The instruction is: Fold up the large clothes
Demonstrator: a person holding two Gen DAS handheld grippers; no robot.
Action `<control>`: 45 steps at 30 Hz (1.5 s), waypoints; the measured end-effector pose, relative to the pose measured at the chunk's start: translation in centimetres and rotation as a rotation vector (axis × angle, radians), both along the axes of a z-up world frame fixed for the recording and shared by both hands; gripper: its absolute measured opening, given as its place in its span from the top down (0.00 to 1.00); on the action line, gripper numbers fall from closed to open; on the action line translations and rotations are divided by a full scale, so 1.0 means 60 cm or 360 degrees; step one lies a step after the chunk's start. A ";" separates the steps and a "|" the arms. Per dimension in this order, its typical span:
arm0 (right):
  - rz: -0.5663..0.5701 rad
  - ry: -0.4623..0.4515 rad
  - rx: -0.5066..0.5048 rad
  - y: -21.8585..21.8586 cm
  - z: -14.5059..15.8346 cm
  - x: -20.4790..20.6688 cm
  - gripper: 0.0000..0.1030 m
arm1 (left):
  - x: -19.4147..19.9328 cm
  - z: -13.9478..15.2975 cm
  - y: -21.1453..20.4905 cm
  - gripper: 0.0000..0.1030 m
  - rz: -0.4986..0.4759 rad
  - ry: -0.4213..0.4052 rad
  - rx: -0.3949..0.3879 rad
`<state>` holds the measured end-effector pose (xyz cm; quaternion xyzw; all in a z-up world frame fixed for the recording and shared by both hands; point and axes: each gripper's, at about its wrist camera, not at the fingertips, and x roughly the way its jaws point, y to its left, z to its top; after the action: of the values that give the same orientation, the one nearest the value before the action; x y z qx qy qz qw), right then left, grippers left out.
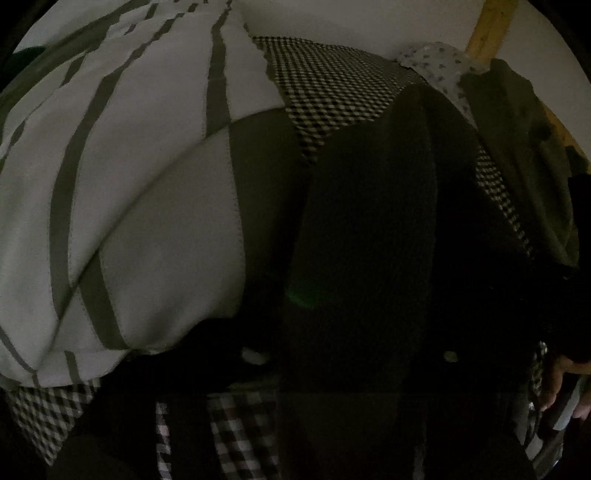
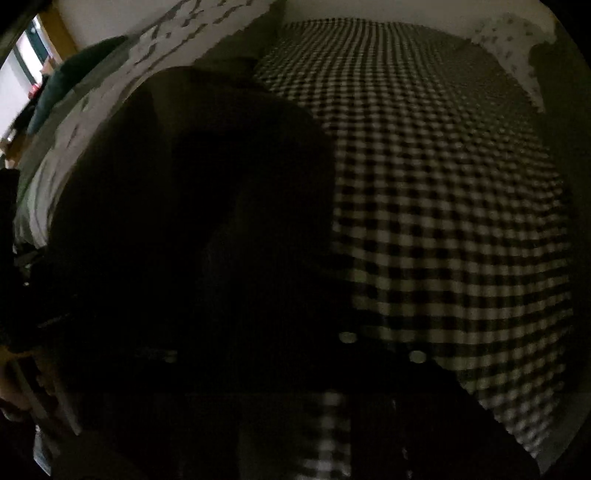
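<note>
Dark clothing (image 1: 369,229) is spread on a checked sheet (image 2: 443,206), which covers a bed. In the left wrist view, the dark cloth fills the middle and lower part of the picture and lies partly over a white blanket with grey stripes (image 1: 122,177). A spotted pillow (image 1: 439,70) and a wooden post (image 1: 491,26) are seen at the far end. Part of a hand (image 1: 557,384) is seen at the right edge.

In the right wrist view, the dark clothing fills the left and lower part, with the checked sheet bare to the right.

The left gripper (image 1: 351,369) is too dark to be made out, so it cannot be told whether its tongs are apart or together. The right gripper (image 2: 382,349) is lost in shadow too, but its tongs are pressed together; whether cloth is pinched between them cannot be told.
</note>
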<state>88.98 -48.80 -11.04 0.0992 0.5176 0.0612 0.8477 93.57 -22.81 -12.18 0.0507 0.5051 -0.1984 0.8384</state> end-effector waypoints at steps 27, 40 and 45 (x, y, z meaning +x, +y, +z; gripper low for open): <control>0.0009 -0.0644 0.0426 0.098 0.210 -0.524 0.92 | -0.492 0.190 0.179 0.95 -0.0059 -0.0419 -0.0345; 0.0291 -0.0512 -0.0001 0.246 0.060 -0.802 0.83 | -0.727 0.050 0.254 0.25 0.0037 -0.0362 -0.0398; 0.0542 -0.0474 -0.0053 0.267 0.050 -0.893 0.20 | -0.785 0.065 0.306 0.09 0.0088 -0.0401 -0.0438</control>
<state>35.43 -32.80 -8.04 -0.0135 0.3970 0.2089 0.8936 46.45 -4.44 -8.25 -0.0538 0.3655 -0.2347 0.8991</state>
